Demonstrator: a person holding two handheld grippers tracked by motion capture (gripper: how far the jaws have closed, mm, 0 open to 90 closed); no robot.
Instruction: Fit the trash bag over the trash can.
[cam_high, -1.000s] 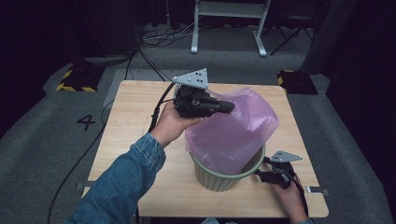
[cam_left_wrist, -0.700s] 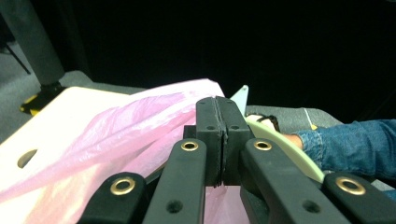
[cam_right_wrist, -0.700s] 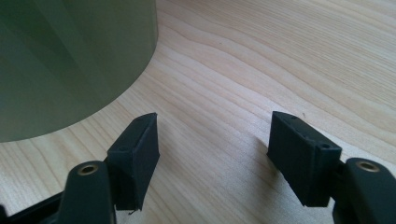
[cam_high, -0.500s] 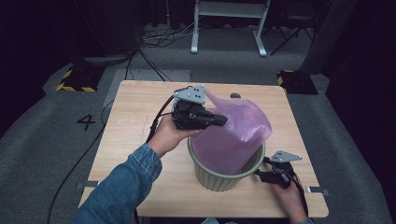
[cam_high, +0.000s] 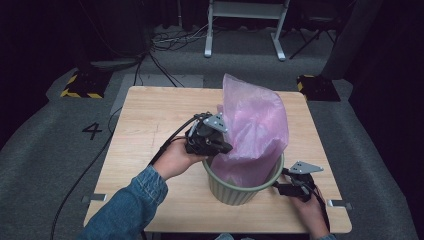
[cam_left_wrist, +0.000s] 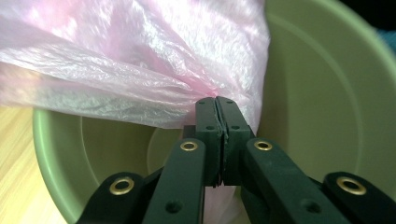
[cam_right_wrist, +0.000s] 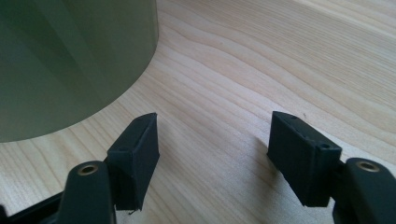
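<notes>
Jaws: your left gripper (cam_left_wrist: 217, 105) clamps the pink bag (cam_high: 255, 132), now carried lower, partly inside the green bin (cam_high: 240, 187) on the table (cam_high: 150, 115). Your right gripper (cam_right_wrist: 212, 140) rests beside the bin, jaws wide apart, holding nothing.

Thin crinkled glossy pink plastic bag (cam_high: 255, 130), smooth matt green bin (cam_high: 240, 187), grained wooden table (cam_high: 150, 115).

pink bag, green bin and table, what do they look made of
Pink bag: thin plastic film, see-through, crinkled, glossy on its folds. Green bin: probably moulded plastic, smooth and matte, with an even rolled rim. Table: pale wood or wood veneer, with grain lines showing; which of the two I can't tell.
</notes>
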